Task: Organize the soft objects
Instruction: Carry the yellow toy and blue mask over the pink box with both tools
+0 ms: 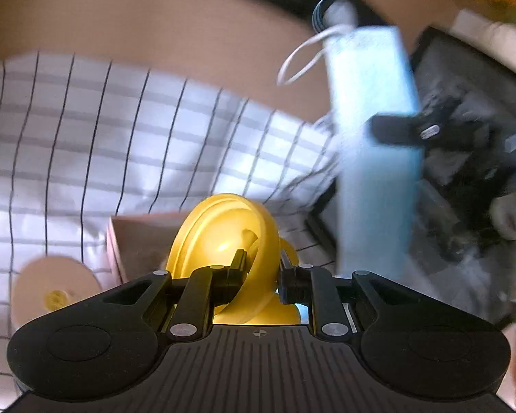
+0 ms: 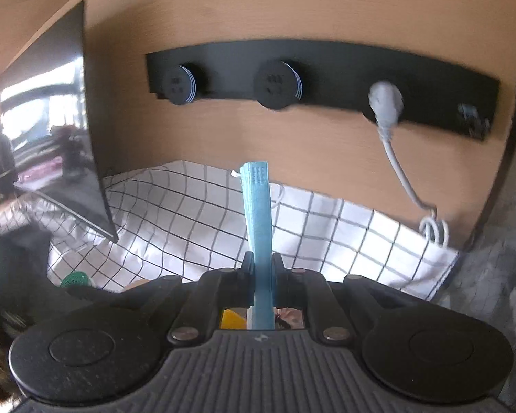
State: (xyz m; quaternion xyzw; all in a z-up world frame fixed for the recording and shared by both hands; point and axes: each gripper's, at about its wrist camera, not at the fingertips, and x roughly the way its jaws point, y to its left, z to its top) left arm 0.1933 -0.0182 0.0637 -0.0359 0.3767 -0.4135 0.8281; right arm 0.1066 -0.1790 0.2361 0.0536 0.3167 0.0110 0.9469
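My left gripper (image 1: 261, 268) is shut on a yellow rounded soft toy (image 1: 230, 237) and holds it above the checked cloth (image 1: 120, 144). My right gripper (image 2: 261, 265) is shut on a folded light-blue face mask (image 2: 258, 213), which stands upright between the fingers. The same mask (image 1: 371, 130) with its white ear loop (image 1: 302, 55) shows at the right of the left wrist view, pinched by the right gripper's black finger (image 1: 392, 129).
A pink open box (image 1: 137, 241) and a round beige disc (image 1: 55, 292) lie on the cloth under the toy. A dark monitor (image 2: 62, 130) stands at the left. A black socket strip (image 2: 326, 75) with a grey plug (image 2: 385, 103) is on the wooden wall.
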